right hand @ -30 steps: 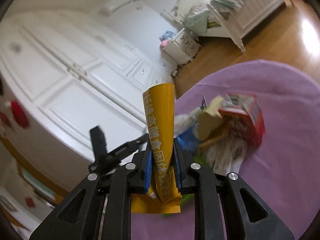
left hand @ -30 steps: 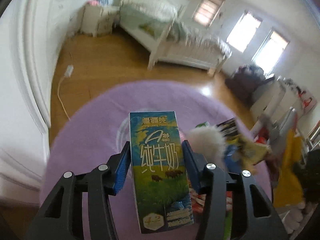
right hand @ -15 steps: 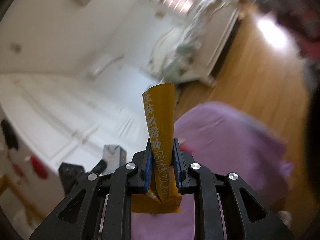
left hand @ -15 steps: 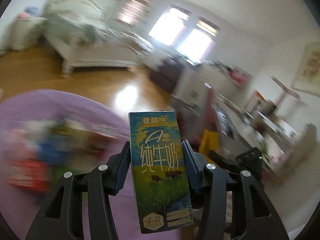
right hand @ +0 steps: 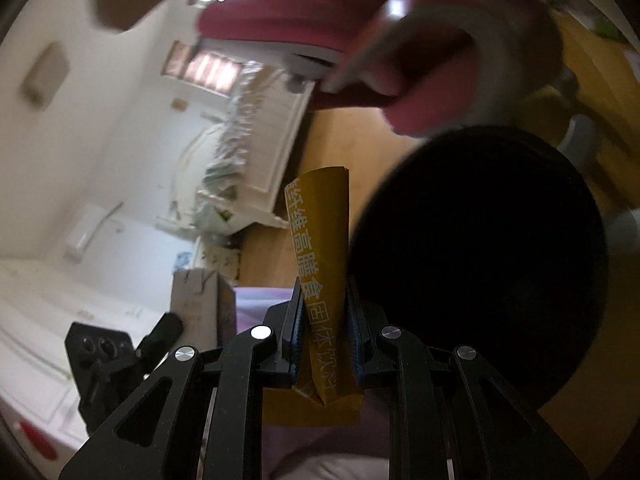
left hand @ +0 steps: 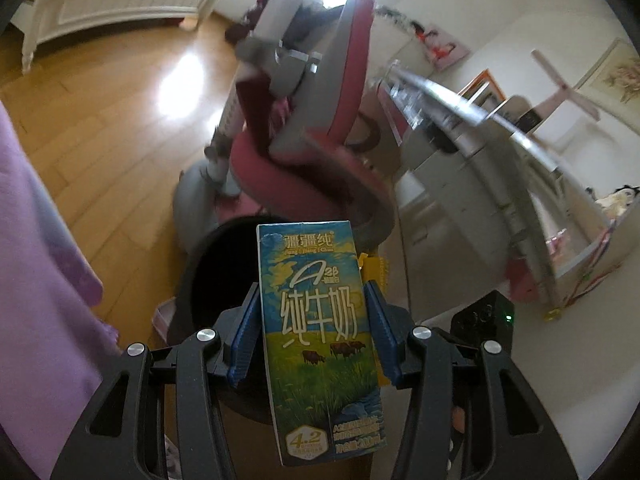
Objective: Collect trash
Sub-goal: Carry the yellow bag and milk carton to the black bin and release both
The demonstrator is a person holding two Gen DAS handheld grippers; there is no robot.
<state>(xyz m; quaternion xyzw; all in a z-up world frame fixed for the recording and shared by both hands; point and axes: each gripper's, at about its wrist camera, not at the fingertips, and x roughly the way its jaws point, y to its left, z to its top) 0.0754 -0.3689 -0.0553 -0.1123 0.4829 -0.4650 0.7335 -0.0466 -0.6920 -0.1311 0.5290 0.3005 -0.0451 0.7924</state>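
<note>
Blue pads of the left gripper (left hand: 312,328) are clamped about halfway on a milk carton (left hand: 320,340), upright just in front of the black trash bin (left hand: 224,280) on the wood floor (left hand: 112,120). The right gripper (right hand: 324,340) is nearly closed, pinching a yellow drink sachet (right hand: 320,260) beside the bin's dark mouth (right hand: 480,260). Red chair (left hand: 304,168) right behind.
</note>
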